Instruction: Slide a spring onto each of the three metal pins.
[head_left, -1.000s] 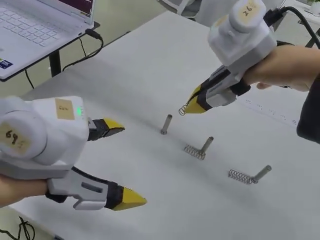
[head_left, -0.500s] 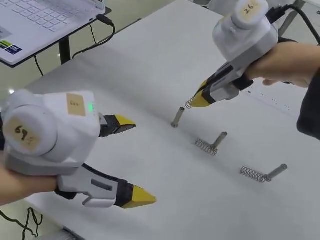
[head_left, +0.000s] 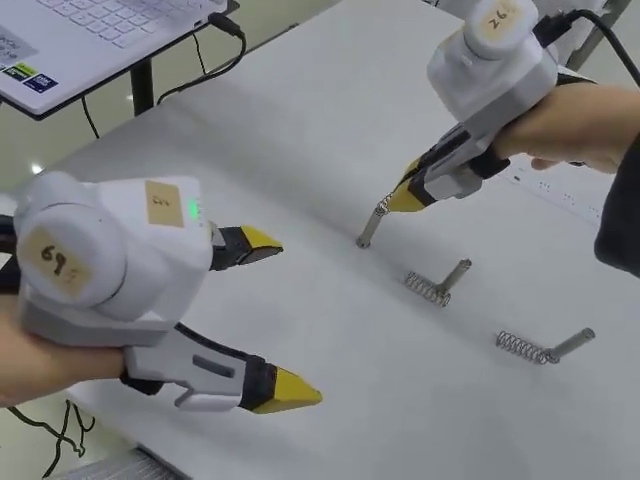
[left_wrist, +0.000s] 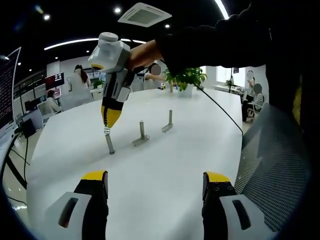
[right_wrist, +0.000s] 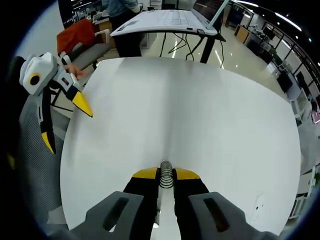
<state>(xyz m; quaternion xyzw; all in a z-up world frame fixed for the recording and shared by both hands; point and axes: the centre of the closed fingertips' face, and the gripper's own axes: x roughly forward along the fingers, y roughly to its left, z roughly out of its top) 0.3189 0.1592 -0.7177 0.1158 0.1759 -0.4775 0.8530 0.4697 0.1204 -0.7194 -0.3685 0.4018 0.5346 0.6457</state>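
Three pins (head_left: 370, 227) (head_left: 457, 274) (head_left: 572, 343); three springs (head_left: 426, 288) (head_left: 522, 347) (head_left: 382, 206), one in right tongs (head_left: 396, 204).

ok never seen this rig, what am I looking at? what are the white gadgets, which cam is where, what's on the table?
There is no robot. A person holds a pair of handheld tongs in each hand. One picture comes from a headset camera looking down. The two round ones come from cameras riding on each pair, looking along its yellow-tipped jaws. The left tongs are open and hold nothing. The right tongs are shut on a small spring, held right at the top of a bare metal pin. On the white table a second pin has a second spring lying at its foot, and a third pin has a third spring likewise. A laptop sits beyond the table's far corner.
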